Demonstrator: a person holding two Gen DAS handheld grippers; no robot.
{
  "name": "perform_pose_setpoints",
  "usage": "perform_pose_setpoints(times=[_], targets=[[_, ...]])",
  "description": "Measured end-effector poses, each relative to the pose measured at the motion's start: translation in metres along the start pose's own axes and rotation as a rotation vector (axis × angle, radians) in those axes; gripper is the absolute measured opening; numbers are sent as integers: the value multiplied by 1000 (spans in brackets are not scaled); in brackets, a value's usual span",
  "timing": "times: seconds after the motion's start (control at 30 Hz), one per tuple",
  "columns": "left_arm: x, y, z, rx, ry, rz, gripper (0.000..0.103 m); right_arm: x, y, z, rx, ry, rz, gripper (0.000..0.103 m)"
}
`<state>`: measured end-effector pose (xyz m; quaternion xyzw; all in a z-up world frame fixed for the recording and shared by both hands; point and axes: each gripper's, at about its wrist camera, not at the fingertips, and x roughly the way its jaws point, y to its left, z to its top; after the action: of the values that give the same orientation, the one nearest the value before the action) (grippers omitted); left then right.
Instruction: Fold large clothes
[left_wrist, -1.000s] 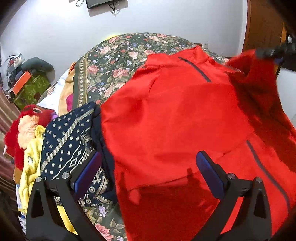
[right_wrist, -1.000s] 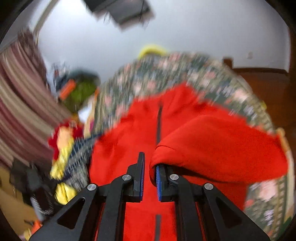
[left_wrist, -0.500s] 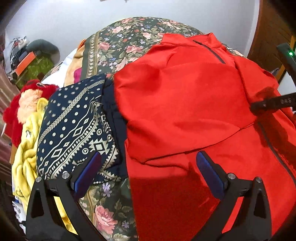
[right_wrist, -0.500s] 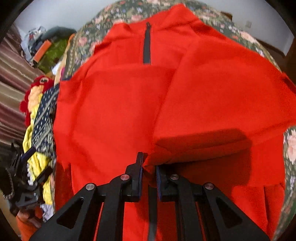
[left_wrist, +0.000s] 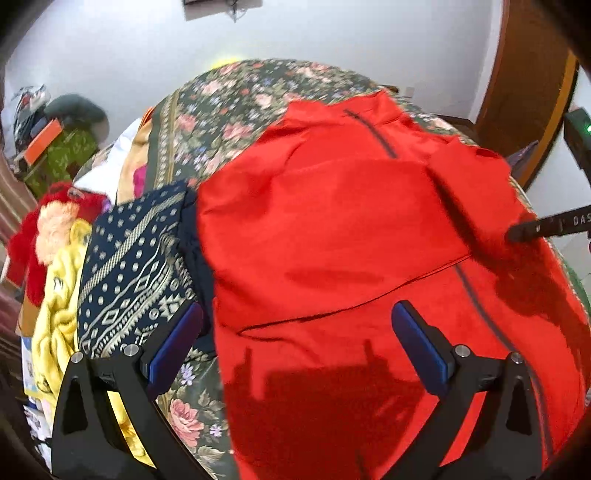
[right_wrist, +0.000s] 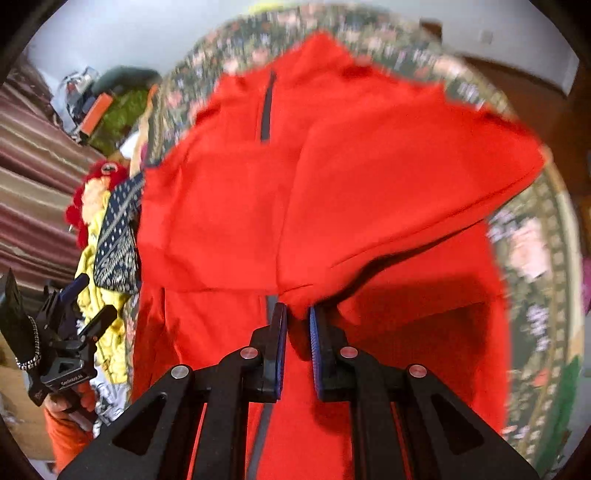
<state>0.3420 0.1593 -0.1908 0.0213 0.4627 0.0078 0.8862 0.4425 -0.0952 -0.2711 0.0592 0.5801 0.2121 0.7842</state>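
Floral bedspread carries red jacket. Left gripper spread wide, holding nothing. Right gripper pinches a folded jacket edge.

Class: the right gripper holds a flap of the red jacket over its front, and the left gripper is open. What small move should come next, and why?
Probably lower the right gripper and open it, laying the sleeve flat. It is shut on a fold of the red jacket lifted across the zip, with shadow beneath it. The left gripper hangs open above the jacket, holding nothing.
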Motion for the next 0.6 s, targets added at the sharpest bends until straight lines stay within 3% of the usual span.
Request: perform_pose_setpoints(times=[0.13,0.33,0.6], targets=[[-14,-36,23,62,-34,-12,103,-46,-12,-1,-20,-134,-47,8],[-20,-115,69,197,-84,-52,103,-119,-72,-10,20,-310,-92,8],[25,-243,121,372,-67,-130,103,-125,-150,-30,68,-335,-251,9]])
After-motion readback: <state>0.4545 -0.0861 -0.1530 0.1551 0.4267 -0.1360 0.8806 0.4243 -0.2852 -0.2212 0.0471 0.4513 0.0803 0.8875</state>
